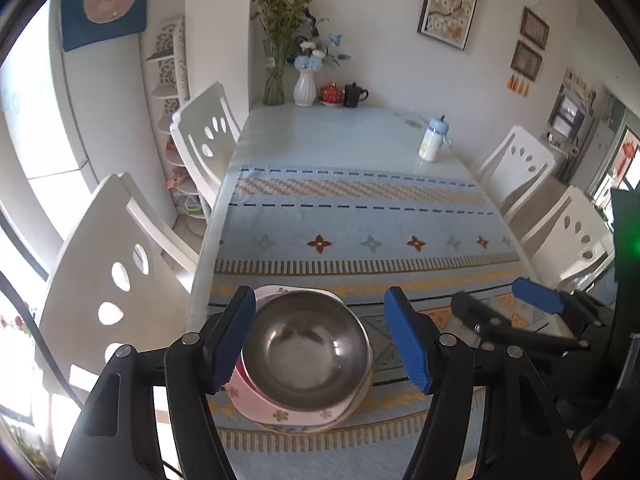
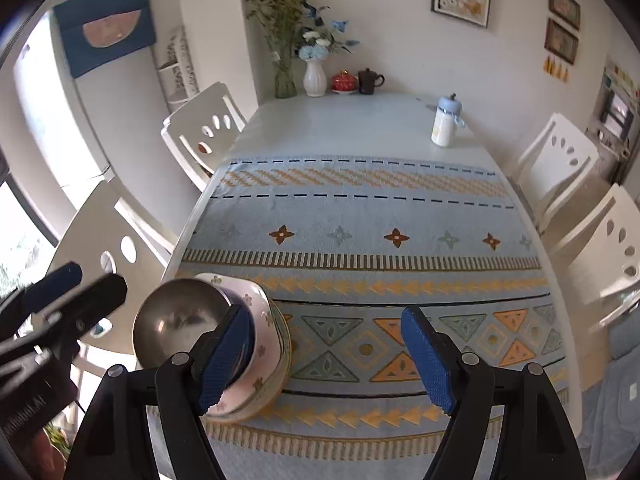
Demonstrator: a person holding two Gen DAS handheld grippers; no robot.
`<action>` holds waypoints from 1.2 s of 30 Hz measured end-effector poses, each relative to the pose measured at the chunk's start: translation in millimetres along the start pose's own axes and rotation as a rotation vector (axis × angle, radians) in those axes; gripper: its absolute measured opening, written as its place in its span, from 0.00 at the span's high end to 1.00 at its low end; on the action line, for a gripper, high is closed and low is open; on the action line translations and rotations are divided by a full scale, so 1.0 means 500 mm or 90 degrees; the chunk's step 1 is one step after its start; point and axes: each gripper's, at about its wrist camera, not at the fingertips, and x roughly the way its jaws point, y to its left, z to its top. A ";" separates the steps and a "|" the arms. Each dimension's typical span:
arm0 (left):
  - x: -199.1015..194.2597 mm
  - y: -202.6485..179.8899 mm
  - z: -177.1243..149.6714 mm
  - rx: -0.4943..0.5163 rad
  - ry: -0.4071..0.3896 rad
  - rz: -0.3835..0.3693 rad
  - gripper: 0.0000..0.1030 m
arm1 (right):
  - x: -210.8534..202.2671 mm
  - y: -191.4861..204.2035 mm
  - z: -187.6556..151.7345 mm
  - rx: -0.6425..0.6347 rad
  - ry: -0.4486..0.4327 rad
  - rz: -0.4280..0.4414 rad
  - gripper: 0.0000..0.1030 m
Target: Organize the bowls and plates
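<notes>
Stainless steel bowl [image 1: 306, 350]: round, polished, empty, nested on top of a stack; beneath it a pink floral bowl [image 1: 276, 410] and, lowest, a white floral dish [image 1: 356, 398] whose rim shows at the far and right edges. The stack stands near the front left corner of the bench [image 1: 340, 128], on a pale blue patterned tablecloth [image 1: 360, 220] with orange and brown motifs. Left tongs [image 1: 322, 342]: released, blue ribbed pads spread wide to either side of the stack and above it, neither pad pressing on a bowl. Right tongs [image 2: 332, 360]: released, standing to the right of the stack; in the right wrist view the left pad overlaps the pink bowl's side, the right pad is over bare cloth, and nothing is gripped. Each tool appears at the edge of the other's view. Far end of the bench, against the wall: clear glass vase of green stems [image 1: 276, 80], white ribbed vase of blue flowers [image 1: 305, 88], red lidded cup on a saucer [image 1: 331, 94], dark mug [image 1: 353, 95]. Right side of the bench, on the uncovered top: white bottle with blue cap [image 1: 432, 142]. White chairs [image 1: 204, 136] with teardrop cut-outs stand along both long sides. Framed pictures [image 1: 450, 0] hang on the far wall.
</notes>
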 end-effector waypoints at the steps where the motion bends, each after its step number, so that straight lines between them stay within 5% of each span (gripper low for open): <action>1: 0.008 0.003 0.000 0.000 0.004 -0.001 0.37 | 0.008 0.000 0.005 0.004 0.001 -0.005 0.26; 12: 0.080 0.035 0.027 -0.017 0.020 0.007 0.37 | 0.071 -0.018 0.050 0.038 0.016 -0.046 0.26; 36: 0.094 -0.005 0.019 -0.002 0.033 -0.015 0.37 | 0.075 -0.025 0.043 0.041 0.031 -0.056 0.26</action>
